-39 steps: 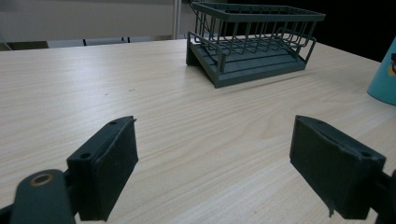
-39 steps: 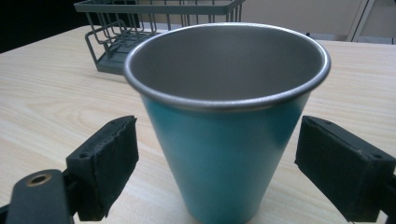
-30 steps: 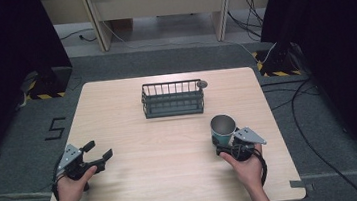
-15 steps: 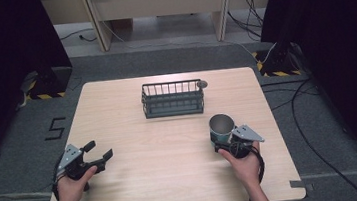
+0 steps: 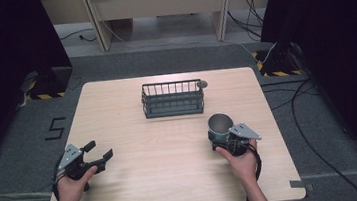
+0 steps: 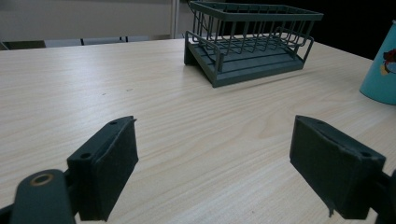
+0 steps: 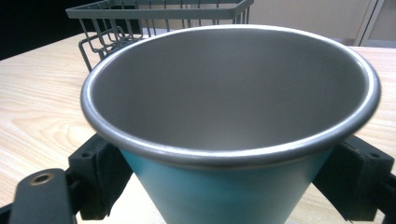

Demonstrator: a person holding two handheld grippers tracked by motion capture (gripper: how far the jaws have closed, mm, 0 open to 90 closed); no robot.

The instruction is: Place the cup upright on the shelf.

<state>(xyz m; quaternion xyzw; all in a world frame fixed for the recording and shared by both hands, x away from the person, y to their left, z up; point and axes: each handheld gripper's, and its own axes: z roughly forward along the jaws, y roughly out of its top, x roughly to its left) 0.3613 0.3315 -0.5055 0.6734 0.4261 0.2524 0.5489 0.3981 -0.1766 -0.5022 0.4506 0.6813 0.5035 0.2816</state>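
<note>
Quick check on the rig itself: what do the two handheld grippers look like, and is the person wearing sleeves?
Both the left gripper and the right gripper are black, each topped by a grey three-cornered plate and trailing a black cable. Their jaws are flat, blocky black pads with small screw holes. Forearms are bare; no sleeves in view.

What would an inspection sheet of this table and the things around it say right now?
Surface: light wood table, bare in front.
Job's things: teal metal-lined cup upright, empty; dark wire rack at centre back, empty.
Clutter: nothing seen.
Grippers: left gripper open, over bare table; right gripper has a jaw at each side of the cup.
Cables: several on the floor at right and under the far desk.
Surroundings: grey carpet, dark curtains at both sides, striped tape on the floor.
</note>
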